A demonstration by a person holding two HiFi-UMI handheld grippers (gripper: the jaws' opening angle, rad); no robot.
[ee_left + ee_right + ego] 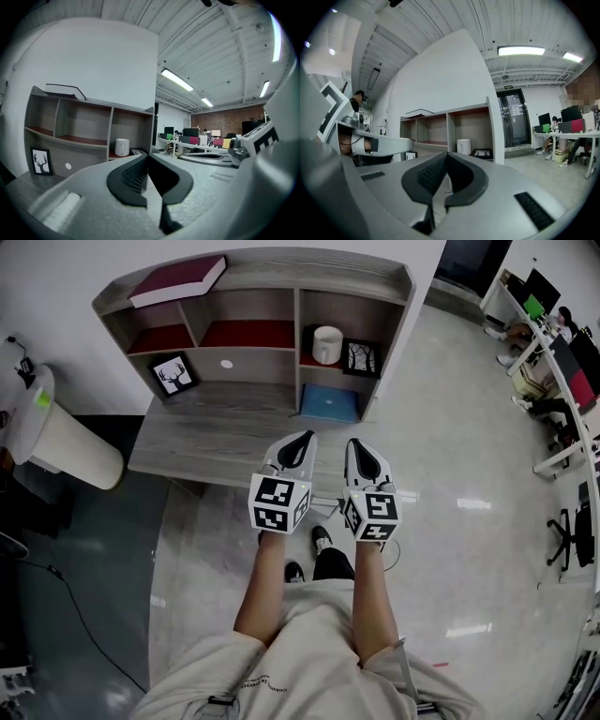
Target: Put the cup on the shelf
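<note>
Left tool [300, 444] and right tool [362, 450] side by side, each with jaws pressed together and gripping nothing. Ahead of both, past the near edge of a wooden surface [216, 442], a white cup [327, 344] standing upright inside the shelf [296, 306], in a compartment roughly in line with the right tool, just beside a small framed picture [362, 357]. Well apart from either tool. Judged complete: cup placed, seemingly nothing left except backing the tools away.
</note>
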